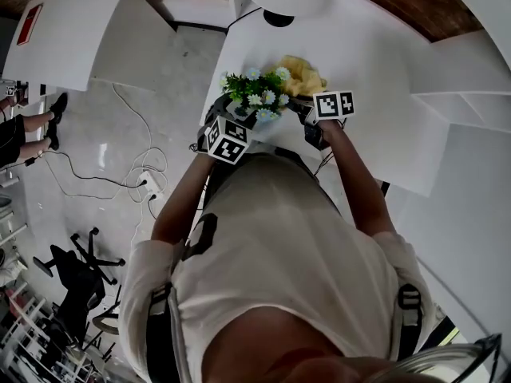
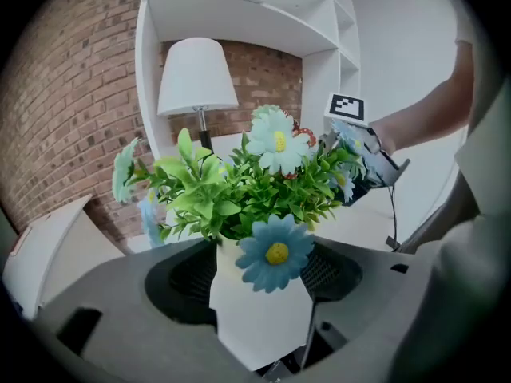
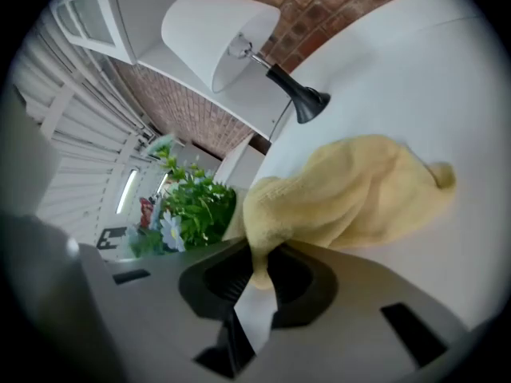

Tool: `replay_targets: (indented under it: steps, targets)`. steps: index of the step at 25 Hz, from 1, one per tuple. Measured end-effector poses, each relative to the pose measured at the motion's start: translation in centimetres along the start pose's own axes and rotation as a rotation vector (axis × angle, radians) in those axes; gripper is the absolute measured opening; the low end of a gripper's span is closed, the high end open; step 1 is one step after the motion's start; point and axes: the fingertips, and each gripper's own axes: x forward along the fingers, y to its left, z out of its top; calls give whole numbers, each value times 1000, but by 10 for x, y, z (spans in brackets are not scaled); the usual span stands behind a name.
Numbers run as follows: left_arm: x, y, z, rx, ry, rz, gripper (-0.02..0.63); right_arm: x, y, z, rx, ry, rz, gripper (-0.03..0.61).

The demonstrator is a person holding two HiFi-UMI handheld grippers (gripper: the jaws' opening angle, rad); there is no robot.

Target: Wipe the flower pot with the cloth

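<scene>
While both grippers work at the near edge of the white tabletop (image 1: 375, 62), the left gripper (image 2: 263, 290) clasps the white flower pot (image 2: 259, 321) between its 2 widely spread jaws, pads against the pot's sides. The pot carries green leaves and pale blue flowers (image 2: 275, 146). The right gripper (image 3: 255, 274), its jaws nearly together, pinches 1 corner of the yellow cloth (image 3: 351, 190); the rest lies on the tabletop just beside the pot. A white lamp (image 3: 223, 30) stands at the far edge.

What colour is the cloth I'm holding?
Pale yellow; the cloth shows best in the right gripper view.
</scene>
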Motion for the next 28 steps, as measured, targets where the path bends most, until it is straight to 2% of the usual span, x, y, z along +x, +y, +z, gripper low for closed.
replay_targets:
  steps: [2,5,10,13,16,20,22,23,24,26,27,28]
  targets:
    - [1,0,0,-23,-14,34,316,3,-9,-19,3,52,-46,57]
    - [4,1,0,-35,-22,47,318,1,-17,-32,-51,91,-95,57]
    - [7,2,2,-53,-28,51,318,-42,-23,-10,-95,2,-154,57]
    - [11,3,3,-58,-31,55,318,-99,-36,22,-120,-105,-258,57]
    - [12,2,6,-77,-48,48,318,-164,-35,55,-232,-183,-399,57]
    - [9,-2,7,-93,-63,31,331,-216,-35,78,-383,-217,-548,57]
    - [7,-2,5,-101,-57,33,331,-218,-53,74,-400,-208,-597,58]
    - [5,-2,5,-109,-53,34,331,-213,-69,65,-377,-180,-614,61]
    - [3,-2,4,-113,-48,36,331,-206,-89,52,-335,-135,-632,83]
    - [-1,-3,-1,-113,-32,44,331,-193,-126,17,-249,-31,-671,244]
    - [-3,-4,-6,-112,-21,51,331,-190,-137,2,-231,-1,-690,279]
    - [-7,-3,-11,-116,-10,58,331,-190,-142,-8,-227,6,-701,280]
